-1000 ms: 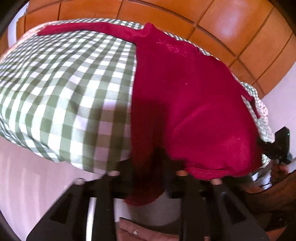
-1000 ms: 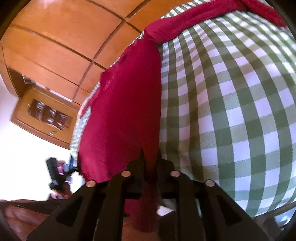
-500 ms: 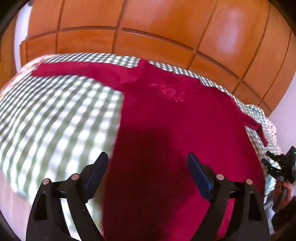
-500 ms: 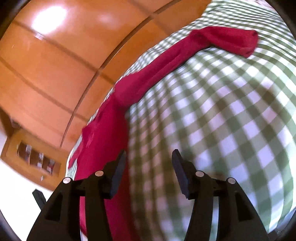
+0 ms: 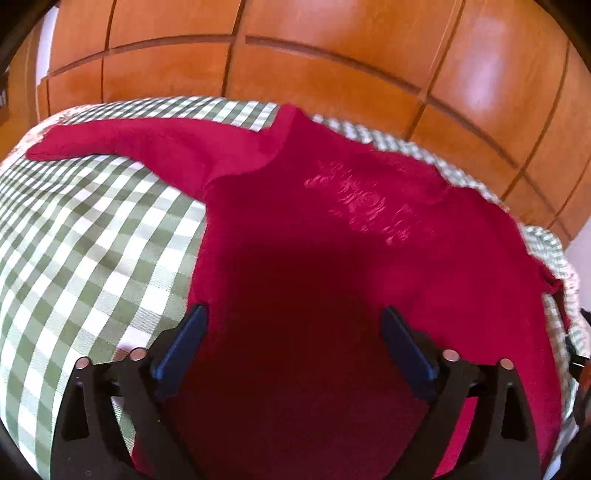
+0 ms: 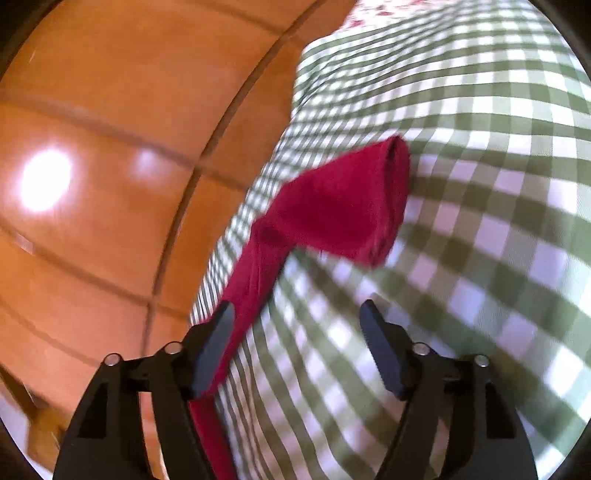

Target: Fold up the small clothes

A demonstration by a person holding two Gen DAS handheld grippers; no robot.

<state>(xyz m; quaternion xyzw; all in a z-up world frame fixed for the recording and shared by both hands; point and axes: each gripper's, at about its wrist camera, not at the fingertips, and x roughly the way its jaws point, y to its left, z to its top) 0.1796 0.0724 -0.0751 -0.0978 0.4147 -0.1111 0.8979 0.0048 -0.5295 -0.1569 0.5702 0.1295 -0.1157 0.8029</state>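
Observation:
A small red long-sleeved top [image 5: 332, 236] lies spread flat on the green-and-white checked cloth [image 5: 92, 236], with pale lettering on the chest and one sleeve [image 5: 122, 144] stretched out to the left. My left gripper [image 5: 293, 325] is open and empty, hovering over the lower body of the top. In the right wrist view my right gripper [image 6: 297, 325] is open and empty just short of the sleeve's cuff end [image 6: 343, 206], which lies on the checked cloth [image 6: 480, 184].
An orange wooden panelled wall [image 5: 332, 55] runs along the far edge of the cloth-covered surface and also shows in the right wrist view [image 6: 110, 147]. A floral fabric edge [image 6: 373, 11] shows at the top of the right wrist view.
Both grippers were shut on the hem of the red top one second ago. Both have let go, opened, and moved forward over the cloth. The right one now faces the sleeve cuff.

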